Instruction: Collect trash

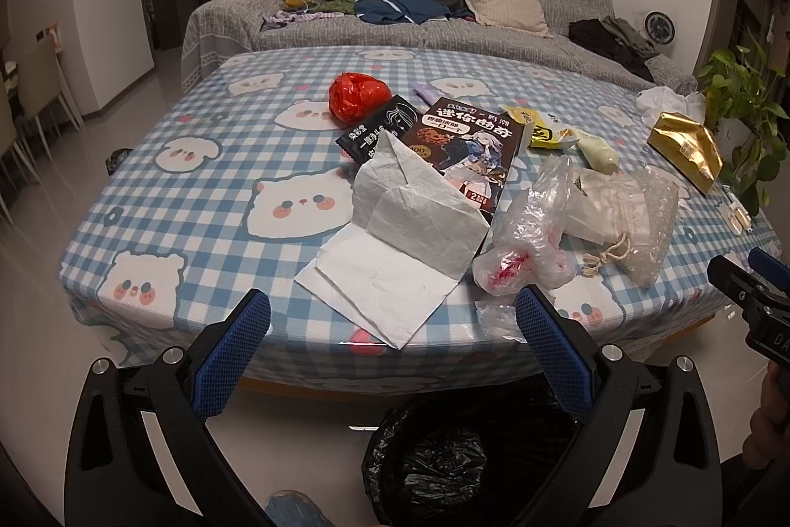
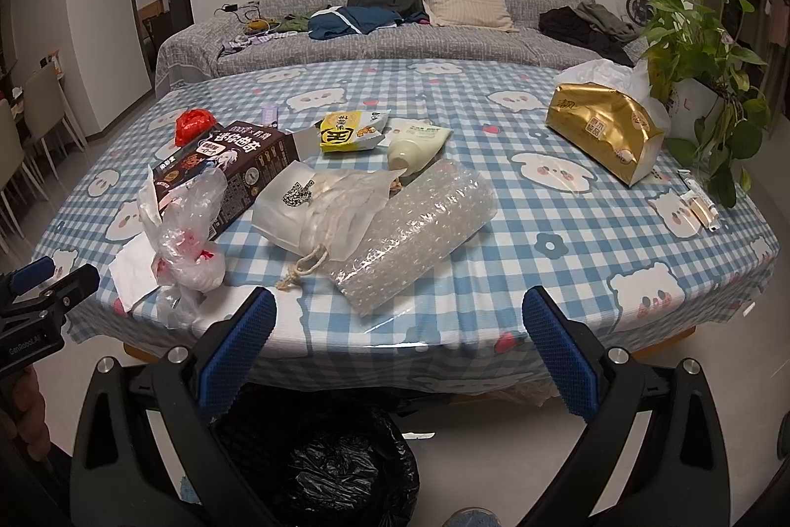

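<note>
Black plastic first: the liner of the trash bin (image 1: 444,463) sits on the floor right under my two grippers, just off the near table edge. My left gripper (image 1: 392,319) is spread wide and holds nothing; my right gripper (image 2: 400,319) is just as wide and just as empty. Both hover short of the table (image 2: 568,225), not touching any item.

Nearest the left gripper lies a white paper sheet (image 1: 395,250), partly folded up and reaching the table's edge. Just beside it sits a crumpled clear plastic bag (image 1: 523,240) with red print. Ahead of the right gripper lies a bubble-wrap pouch (image 2: 419,230), with a white drawstring bag (image 2: 316,211) touching it.

Further in I see a dark cookie box (image 1: 464,146), a black sachet (image 1: 380,127), a yellow snack wrapper (image 2: 345,132), a cream tube (image 2: 414,146) and a red plastic bag (image 1: 355,97).

My read: collection looks barely begun, with the pile untouched on the cloth. The next move calls for closing on one piece, probably the paper or the bubble wrap, then carrying it back over the bin.

The right view shows the gold tissue pack (image 2: 602,127) and potted plant (image 2: 701,48) in full; the left view clips both. Only the left view shows the paper sheet whole and the black sachet.
</note>
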`<state>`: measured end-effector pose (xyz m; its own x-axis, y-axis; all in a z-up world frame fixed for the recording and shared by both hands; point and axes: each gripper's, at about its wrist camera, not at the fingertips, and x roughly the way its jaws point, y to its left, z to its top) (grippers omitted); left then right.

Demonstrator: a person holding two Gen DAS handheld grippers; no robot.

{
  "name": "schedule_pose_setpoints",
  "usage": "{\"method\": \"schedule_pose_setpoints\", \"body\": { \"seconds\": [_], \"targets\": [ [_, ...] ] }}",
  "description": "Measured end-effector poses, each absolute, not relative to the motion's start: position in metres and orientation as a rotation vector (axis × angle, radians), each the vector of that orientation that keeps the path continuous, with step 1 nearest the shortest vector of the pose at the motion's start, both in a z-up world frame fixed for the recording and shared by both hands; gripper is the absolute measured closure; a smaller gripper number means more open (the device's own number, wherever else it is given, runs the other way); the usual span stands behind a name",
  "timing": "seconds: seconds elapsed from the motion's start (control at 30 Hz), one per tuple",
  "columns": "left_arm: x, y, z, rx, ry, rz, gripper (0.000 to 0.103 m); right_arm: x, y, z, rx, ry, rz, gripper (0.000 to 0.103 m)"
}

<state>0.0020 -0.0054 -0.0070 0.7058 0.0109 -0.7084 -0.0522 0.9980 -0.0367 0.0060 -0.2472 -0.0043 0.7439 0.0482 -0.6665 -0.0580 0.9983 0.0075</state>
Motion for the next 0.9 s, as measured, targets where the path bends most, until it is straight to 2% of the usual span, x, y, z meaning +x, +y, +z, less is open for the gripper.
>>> {"method": "schedule_pose_setpoints", "body": {
  "seconds": [0.4, 0.9],
  "targets": [
    [0.025, 0.003, -0.016, -0.068, 0.820, 0.045, 0.006, 0.022, -0.249, -0.012, -0.016, 0.742, 0.060, 0.007],
    [0.088, 0.028, -0.045, -0.068, 0.934, 0.050, 0.006, 0.107, -0.256, -0.034, -0.002, 0.868, 0.004, 0.010]
  ]
}}
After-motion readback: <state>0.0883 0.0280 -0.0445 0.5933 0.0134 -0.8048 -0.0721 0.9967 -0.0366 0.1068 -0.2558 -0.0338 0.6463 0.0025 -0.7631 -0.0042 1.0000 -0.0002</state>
